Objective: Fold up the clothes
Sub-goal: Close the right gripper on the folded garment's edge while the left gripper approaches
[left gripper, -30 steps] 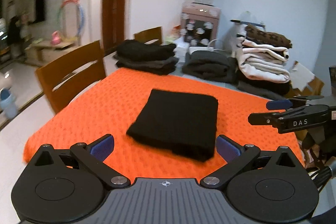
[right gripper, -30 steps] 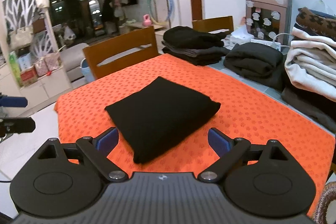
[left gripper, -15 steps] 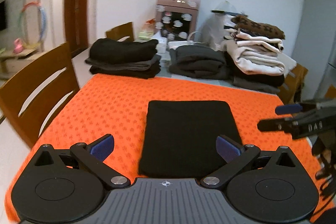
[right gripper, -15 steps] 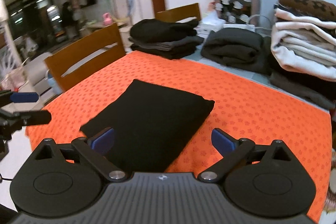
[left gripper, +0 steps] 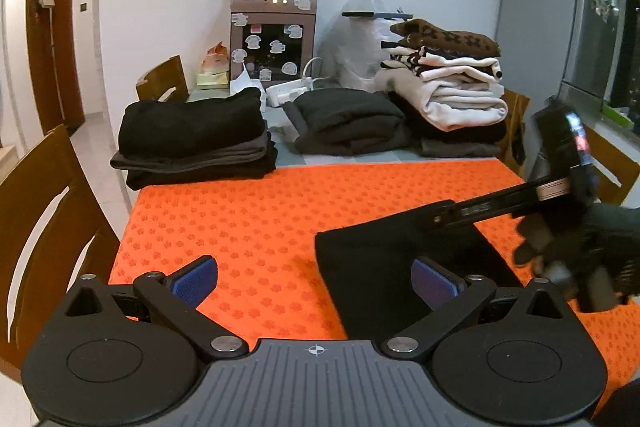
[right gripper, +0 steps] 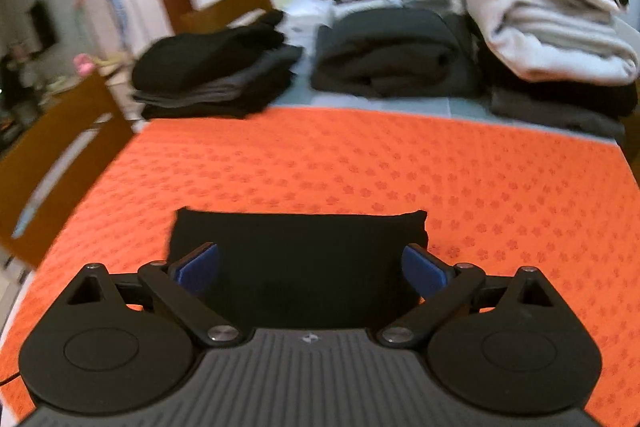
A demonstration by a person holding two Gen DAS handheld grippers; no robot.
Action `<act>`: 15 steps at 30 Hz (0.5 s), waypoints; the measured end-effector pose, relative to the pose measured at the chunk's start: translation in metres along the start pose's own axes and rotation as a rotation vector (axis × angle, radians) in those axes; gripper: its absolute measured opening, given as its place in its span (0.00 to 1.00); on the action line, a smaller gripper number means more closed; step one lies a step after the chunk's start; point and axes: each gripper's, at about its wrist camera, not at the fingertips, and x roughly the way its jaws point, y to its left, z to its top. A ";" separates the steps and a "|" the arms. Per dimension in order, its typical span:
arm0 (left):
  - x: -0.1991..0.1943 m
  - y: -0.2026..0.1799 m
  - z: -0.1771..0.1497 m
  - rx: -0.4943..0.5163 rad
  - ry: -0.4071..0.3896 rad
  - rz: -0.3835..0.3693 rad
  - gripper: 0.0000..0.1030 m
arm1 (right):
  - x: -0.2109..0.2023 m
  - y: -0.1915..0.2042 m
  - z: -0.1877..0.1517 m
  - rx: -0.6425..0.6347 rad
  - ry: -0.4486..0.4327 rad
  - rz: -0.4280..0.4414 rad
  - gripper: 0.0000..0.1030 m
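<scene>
Both grippers have swung in within the last second; the right gripper [right gripper: 310, 269] now hovers, jaws wide, over the folded black garment [right gripper: 298, 259] on the orange mat [right gripper: 360, 163]; left gripper [left gripper: 314, 281] wide, empty; folding looks done.

This is a home, in a dining area. Wooden dining chairs [left gripper: 48, 211] stand at a table [left gripper: 288, 157] spread with an orange cloth [left gripper: 280, 211], and stacks of folded clothes [left gripper: 192, 139] sit along its far edge. Against the white wall stand a water dispenser [left gripper: 274, 27] covered in stickers and a refrigerator [left gripper: 560, 19], beside a wooden door [left gripper: 50, 35].
</scene>
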 end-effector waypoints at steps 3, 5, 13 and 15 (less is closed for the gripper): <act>0.003 0.015 -0.001 -0.009 0.014 -0.002 1.00 | 0.011 0.002 0.001 0.007 0.009 -0.029 0.95; 0.003 0.021 -0.004 -0.022 0.021 0.006 1.00 | 0.018 0.003 0.002 0.011 0.015 -0.049 0.95; -0.011 0.029 -0.015 -0.051 0.029 0.044 1.00 | 0.048 0.009 0.005 0.029 0.038 -0.127 0.93; -0.014 0.029 -0.016 -0.051 0.028 0.048 1.00 | 0.053 0.011 0.006 0.033 0.040 -0.141 0.93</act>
